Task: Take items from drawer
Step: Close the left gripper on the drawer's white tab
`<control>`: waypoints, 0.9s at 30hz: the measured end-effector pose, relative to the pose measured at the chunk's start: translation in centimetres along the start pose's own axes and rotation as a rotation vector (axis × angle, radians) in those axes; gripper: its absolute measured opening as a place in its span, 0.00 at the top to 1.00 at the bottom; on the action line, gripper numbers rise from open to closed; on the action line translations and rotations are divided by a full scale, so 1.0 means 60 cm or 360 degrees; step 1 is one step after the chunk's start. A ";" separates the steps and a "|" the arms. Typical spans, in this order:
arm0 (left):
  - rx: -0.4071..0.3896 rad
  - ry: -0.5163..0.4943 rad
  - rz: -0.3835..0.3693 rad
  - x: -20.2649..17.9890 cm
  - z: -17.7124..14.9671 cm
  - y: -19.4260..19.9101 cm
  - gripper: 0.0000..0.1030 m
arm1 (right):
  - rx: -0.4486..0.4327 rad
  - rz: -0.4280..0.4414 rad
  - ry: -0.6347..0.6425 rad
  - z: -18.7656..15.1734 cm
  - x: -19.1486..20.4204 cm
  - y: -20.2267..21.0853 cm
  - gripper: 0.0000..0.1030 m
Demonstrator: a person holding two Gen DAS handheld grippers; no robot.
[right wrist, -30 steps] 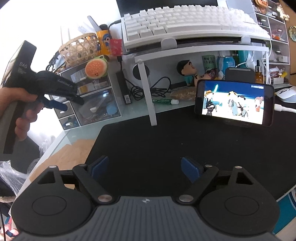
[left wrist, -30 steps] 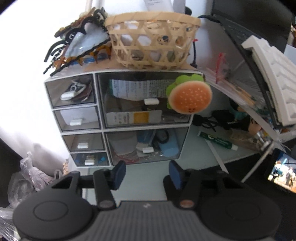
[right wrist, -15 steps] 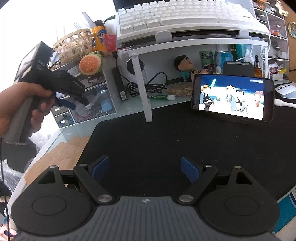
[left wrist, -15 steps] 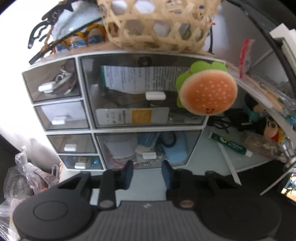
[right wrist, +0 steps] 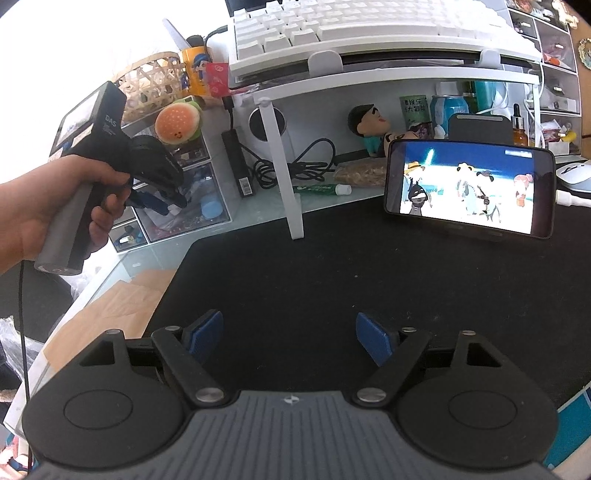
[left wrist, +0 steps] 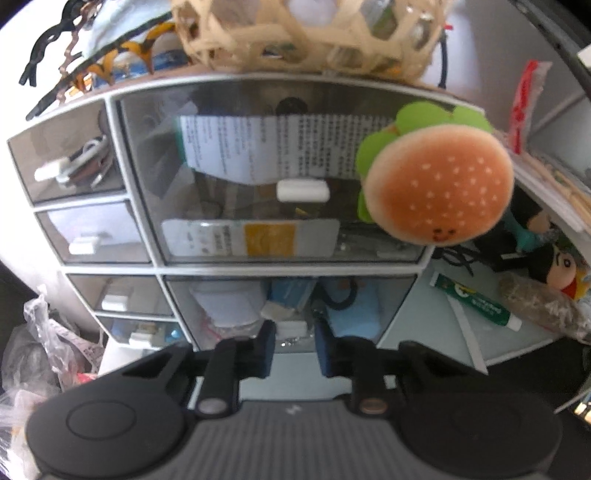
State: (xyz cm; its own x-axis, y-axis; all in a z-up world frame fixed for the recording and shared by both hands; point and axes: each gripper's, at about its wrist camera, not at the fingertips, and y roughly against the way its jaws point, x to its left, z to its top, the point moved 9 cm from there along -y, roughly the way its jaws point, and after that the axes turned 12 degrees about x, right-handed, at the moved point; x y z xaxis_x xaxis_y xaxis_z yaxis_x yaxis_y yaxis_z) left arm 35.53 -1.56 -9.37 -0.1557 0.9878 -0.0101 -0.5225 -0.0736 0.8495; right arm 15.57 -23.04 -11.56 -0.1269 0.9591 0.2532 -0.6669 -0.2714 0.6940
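Lower large drawer: left gripper at the handle, not yet gripped.

We judge the drawer (left wrist: 288, 310) light, rigid, slick plastic; its small white handle (left wrist: 291, 326) is the only hold. It sits bottom right in the organizer (left wrist: 155, 266) on the bench. Left gripper (left wrist: 291, 349) brackets the handle, narrowly open. Right gripper (right wrist: 290, 338) wide open, empty.

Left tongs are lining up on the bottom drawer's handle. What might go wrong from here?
The left tongs bracket the small white handle of the lower wide drawer without clamping it yet, so they may slip. A hard pull could drag the whole drawer unit, shaking the woven basket and hamburger plush.
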 end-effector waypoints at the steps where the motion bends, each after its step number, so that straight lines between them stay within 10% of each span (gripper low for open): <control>1: -0.0002 0.0004 0.0015 0.000 -0.001 0.000 0.78 | 0.0000 -0.0001 0.0000 0.000 0.000 0.000 0.19; 27: -0.0019 0.0022 0.0036 0.029 -0.014 0.021 0.82 | -0.0007 -0.0015 0.0006 0.002 0.002 0.003 0.19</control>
State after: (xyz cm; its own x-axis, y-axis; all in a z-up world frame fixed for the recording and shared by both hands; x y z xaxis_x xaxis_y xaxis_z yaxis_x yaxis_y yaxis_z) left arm 33.89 -0.06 -8.78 -0.1791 0.9838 0.0019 -0.5284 -0.0979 0.8433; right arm 15.51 -22.96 -11.32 -0.1233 0.9619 0.2442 -0.6712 -0.2621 0.6934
